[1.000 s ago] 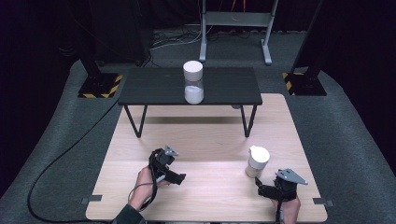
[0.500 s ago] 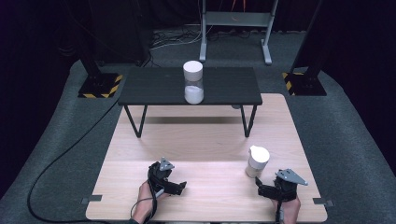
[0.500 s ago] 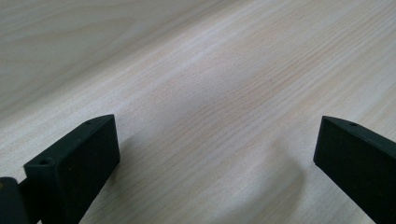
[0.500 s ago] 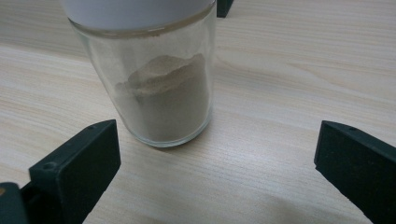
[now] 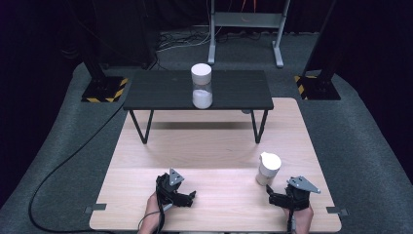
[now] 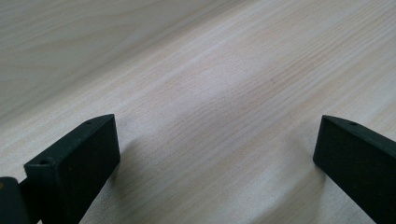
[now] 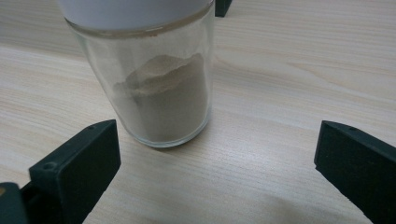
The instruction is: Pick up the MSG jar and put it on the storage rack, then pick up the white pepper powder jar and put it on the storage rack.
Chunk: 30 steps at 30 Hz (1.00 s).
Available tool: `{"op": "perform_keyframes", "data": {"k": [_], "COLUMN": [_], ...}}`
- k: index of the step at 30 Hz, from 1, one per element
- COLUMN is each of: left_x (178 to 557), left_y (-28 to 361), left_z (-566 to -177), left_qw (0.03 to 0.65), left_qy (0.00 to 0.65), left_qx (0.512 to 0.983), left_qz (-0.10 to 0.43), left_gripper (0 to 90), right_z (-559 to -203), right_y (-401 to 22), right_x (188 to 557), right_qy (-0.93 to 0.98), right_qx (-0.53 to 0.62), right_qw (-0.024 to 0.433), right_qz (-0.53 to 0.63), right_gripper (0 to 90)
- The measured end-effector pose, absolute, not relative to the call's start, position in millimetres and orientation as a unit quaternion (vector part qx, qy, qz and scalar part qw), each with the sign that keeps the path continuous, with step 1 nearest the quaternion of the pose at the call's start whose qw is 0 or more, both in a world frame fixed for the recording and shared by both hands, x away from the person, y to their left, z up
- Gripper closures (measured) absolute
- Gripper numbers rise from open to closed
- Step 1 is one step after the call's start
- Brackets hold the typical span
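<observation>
A small glass jar [image 5: 268,169] with a white lid and beige powder stands on the wooden table [image 5: 214,151] at the front right. In the right gripper view the same jar [image 7: 161,100] stands just ahead of the open jaws, left of centre, untouched. My right gripper [image 5: 275,199] rests near the front edge, just below the jar. My left gripper [image 5: 190,197] lies low at the front left, open, with bare wood [image 6: 215,121] between its jaws. A taller white-lidded jar [image 5: 201,86] with white powder stands on the black bench [image 5: 160,90] at the back.
The black bench spans the far part of the table on thin legs [image 5: 141,127]. A black cable [image 5: 63,165] curls over the grey floor on the left. A metal stand [image 5: 243,24] and yellow-striped bases [image 5: 104,90] sit behind.
My left gripper has drawn back toward the front edge and lower to the wood. The right gripper and both jars have stayed put.
</observation>
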<state>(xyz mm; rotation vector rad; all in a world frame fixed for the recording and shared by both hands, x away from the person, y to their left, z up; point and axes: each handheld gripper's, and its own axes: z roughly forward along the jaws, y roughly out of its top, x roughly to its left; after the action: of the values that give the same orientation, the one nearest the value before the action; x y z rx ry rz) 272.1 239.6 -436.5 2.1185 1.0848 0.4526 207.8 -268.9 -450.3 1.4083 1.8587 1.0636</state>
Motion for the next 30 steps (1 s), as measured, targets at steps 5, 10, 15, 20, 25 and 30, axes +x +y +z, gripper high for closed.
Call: {"op": "perform_keyframes", "data": {"k": [5,10,15,20,25,30], "left_x": [272.1,271.9,271.9,271.7,271.7,271.2], "left_y": [239.7,239.4,238.9,238.5,238.3,237.9], "left_z": [-436.5,-436.4,-436.5,-437.1,-437.1,-436.8], "left_qw": [0.352,0.351,0.351,0.353,0.353,0.351], "left_qy": [0.419,0.419,0.42,0.422,0.422,0.42], "left_qx": [0.819,0.819,0.818,0.816,0.816,0.817], "left_qz": [0.175,0.176,0.176,0.177,0.177,0.179], "left_gripper": [0.2,0.2,0.2,0.2,0.2,0.4], "right_z": [-449.8,-449.7,-449.3,-448.4,-448.5,-446.4], "right_y": [-267.3,-264.7,-264.3,-262.6,-262.6,-257.9], "right_x": [208.3,207.6,208.0,209.1,209.0,211.0], "right_qy": [0.696,0.701,0.698,0.702,0.703,0.712], "right_qx": [0.527,0.522,0.527,0.525,0.523,0.52], "right_qw": [0.287,0.292,0.291,0.292,0.293,0.295], "right_qz": [0.394,0.389,0.388,0.383,0.382,0.37], "right_gripper": [0.0,0.0,0.0,0.0,0.0,0.0]}}
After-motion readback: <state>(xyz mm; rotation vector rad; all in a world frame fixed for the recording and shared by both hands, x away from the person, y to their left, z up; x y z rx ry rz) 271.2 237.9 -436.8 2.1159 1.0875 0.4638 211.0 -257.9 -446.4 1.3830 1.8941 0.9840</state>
